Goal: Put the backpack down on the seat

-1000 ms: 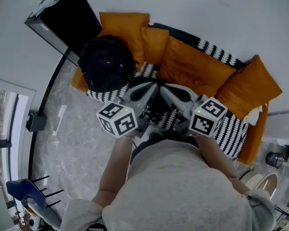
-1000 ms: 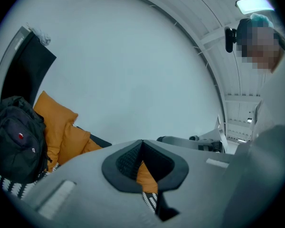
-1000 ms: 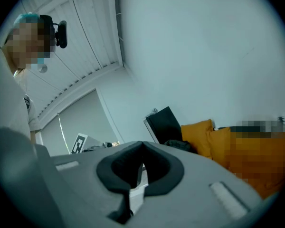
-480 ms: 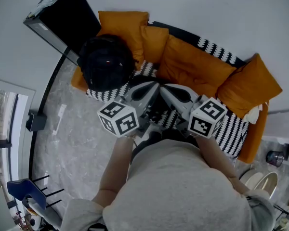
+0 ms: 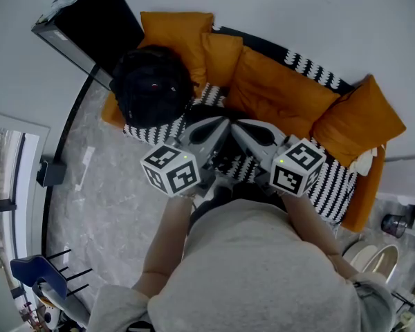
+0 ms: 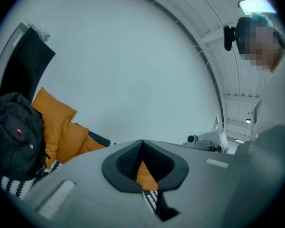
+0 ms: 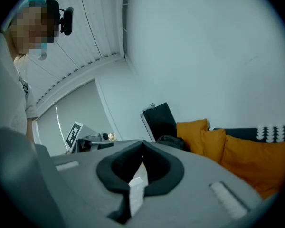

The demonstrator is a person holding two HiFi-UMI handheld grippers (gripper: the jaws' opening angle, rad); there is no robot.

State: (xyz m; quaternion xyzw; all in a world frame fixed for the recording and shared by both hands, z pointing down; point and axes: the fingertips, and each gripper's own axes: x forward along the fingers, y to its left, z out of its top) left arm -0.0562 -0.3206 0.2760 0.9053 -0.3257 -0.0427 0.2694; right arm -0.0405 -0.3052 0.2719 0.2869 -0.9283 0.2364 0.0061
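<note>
Sitting at the left end of the sofa (image 5: 332, 185), the backpack (image 5: 152, 88) is staying put. The left tongs (image 6: 142, 142) and right tongs (image 7: 142, 144) are hovering closed and empty, so the task is looking finished.

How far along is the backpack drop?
Done: the backpack sits at the left end of the sofa seat, by an orange cushion. In hand: nothing; the left claw and right claw are both shut, empty and clear of the bag. Left: nothing that shows.
</note>
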